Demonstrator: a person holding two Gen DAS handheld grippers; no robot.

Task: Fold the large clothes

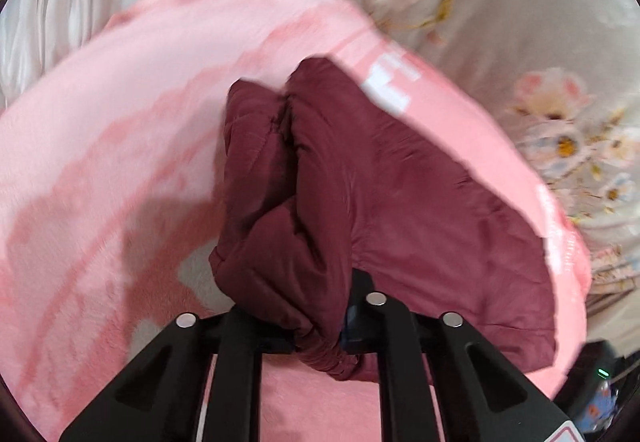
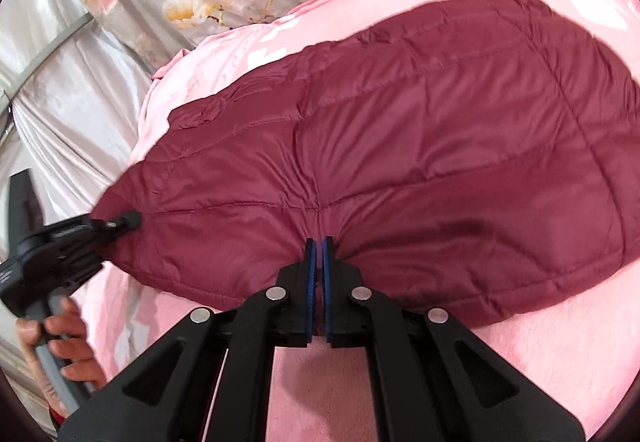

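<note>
Here both the left gripper (image 1: 320,338) and right gripper (image 2: 319,278) pinch the maroon quilted jacket (image 2: 400,162) over a pink blanket (image 2: 520,362) whose white lettering is blurred.

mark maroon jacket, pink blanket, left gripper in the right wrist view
maroon jacket (image 2: 400,146): right wrist view, middle of its quilted panel.
pink blanket (image 2: 540,354): right wrist view, bare patch below the jacket's hem.
left gripper (image 2: 120,222): right wrist view, its tip at the jacket's left corner.

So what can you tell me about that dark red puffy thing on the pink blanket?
The quilted jacket is maroon, shiny and padded, stitched into puffy panels. It lies on the pink blanket. The right gripper pinches its near edge; the left gripper clamps a bunched, elastic-gathered end.
</note>
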